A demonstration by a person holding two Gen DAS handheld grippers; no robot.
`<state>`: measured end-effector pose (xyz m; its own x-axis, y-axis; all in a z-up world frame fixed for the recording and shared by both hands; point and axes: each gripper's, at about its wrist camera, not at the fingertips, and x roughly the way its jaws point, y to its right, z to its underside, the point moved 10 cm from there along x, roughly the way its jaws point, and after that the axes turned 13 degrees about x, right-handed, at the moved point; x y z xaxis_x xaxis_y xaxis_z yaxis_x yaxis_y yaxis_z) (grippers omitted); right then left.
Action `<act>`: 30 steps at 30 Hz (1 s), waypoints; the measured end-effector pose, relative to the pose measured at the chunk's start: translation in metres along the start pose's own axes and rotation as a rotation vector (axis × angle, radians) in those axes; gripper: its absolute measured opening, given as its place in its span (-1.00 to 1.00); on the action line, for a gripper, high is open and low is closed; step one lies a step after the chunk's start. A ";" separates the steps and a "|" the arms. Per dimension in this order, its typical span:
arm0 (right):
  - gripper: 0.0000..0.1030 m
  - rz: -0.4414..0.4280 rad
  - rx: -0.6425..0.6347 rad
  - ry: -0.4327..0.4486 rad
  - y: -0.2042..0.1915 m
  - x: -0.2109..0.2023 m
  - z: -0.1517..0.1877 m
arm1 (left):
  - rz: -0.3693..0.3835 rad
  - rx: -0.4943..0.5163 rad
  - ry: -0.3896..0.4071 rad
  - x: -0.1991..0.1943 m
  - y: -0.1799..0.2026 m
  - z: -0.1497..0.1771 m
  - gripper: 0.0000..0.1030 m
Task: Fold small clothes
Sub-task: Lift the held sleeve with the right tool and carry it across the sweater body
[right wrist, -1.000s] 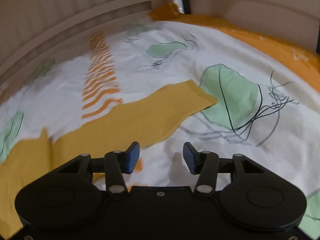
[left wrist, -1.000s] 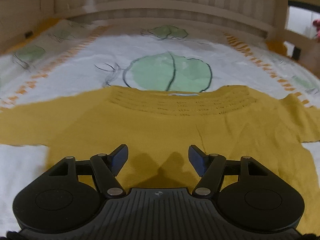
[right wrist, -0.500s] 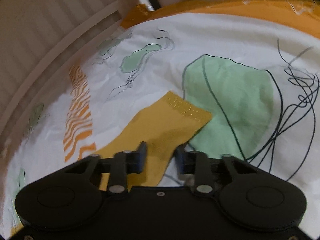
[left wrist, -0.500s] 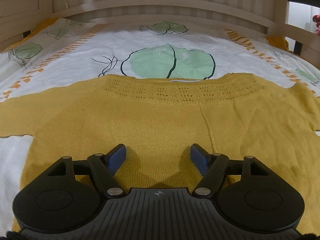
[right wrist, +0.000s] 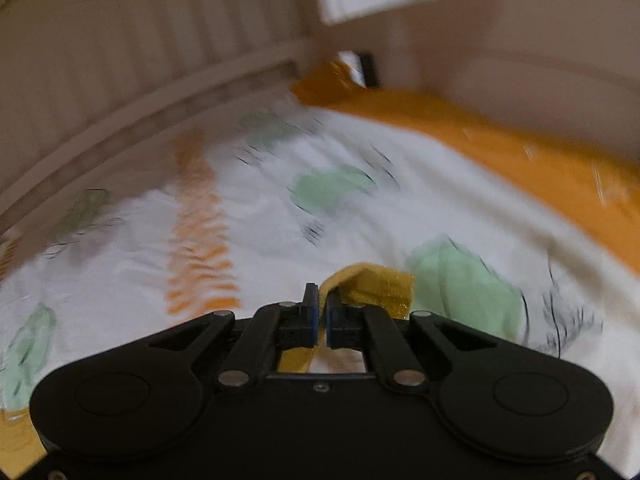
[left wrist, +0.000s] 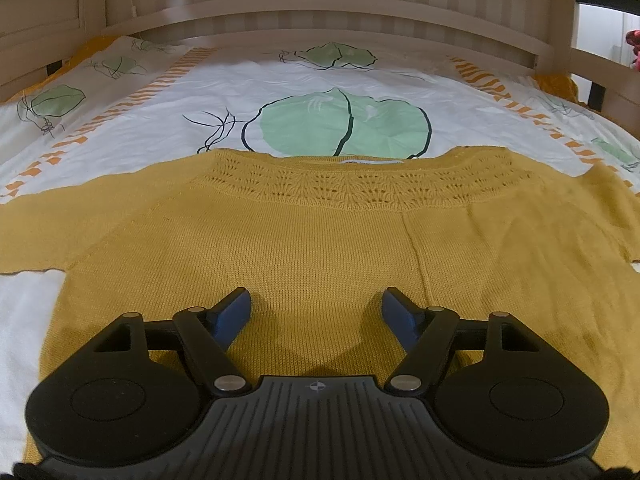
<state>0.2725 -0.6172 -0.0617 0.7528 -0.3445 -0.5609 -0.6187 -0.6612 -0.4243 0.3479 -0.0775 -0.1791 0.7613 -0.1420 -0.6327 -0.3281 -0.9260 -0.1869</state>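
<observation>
So the yellow sweater (left wrist: 320, 248) is spread flat on the bedsheet (left wrist: 168, 120), the white one with green leaf shapes and orange stripes, neckline pointing toward the wooden bed rail (left wrist: 320, 4). The left gripper (left wrist: 316, 312) hangs just over the sweater body with its jaws spread wide, nothing between them. The right gripper (right wrist: 319, 314) is off at the sleeve (right wrist: 372, 284), jaws pinched tight on the cuff edge, with the fabric bunched up right past the tips. That view's pretty blurry.
</observation>
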 end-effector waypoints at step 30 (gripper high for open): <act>-0.65 -0.598 -0.552 -0.321 -0.354 -0.084 0.317 | 0.063 -0.071 0.020 -0.003 -0.006 0.002 0.41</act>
<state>0.3566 -0.1430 -0.0895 0.7653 0.3126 -0.5627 0.1195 -0.9280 -0.3529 0.3462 -0.0709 -0.1773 0.7519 -0.2069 -0.6260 -0.3355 -0.9374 -0.0932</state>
